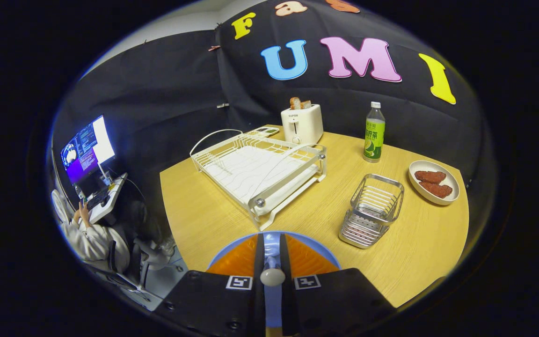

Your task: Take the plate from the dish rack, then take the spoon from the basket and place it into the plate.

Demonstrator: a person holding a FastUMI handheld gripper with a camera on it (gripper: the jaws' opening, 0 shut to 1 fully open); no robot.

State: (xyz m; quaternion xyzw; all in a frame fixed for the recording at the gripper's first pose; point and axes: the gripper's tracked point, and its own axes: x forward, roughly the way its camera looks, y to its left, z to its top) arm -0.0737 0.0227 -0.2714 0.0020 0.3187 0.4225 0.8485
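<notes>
A round wooden bench (pixel 297 224) stands before a black cloth wall. The gripper (pixel 272 262) hovers over the near edge of the bench with its two fingers (pixel 259 262) drawn close together, clamped on the pale handle of a spoon (pixel 272 276) that stands between them. Directly under the fingers, at the near edge, lies the plate (pixel 307 260), orange with a blue rim, largely hidden by the gripper.

Beyond the fingers, toward the middle of the bench, sits the white wire dish rack (pixel 258 168) on its tray. To its right, nearer the right edge, stands the metal wire basket (pixel 372 210). Further right, at the bench's right edge, a small cream dish (pixel 433 182) holds two reddish-brown pieces of food. At the far edge stand a white toaster (pixel 302 124) with bread slices poking out, and a green-labelled bottle (pixel 374 133) to its right.

Off the bench to the left, a person in a light sleeve (pixel 91 238) sits at a desk with a lit monitor (pixel 87 147).
</notes>
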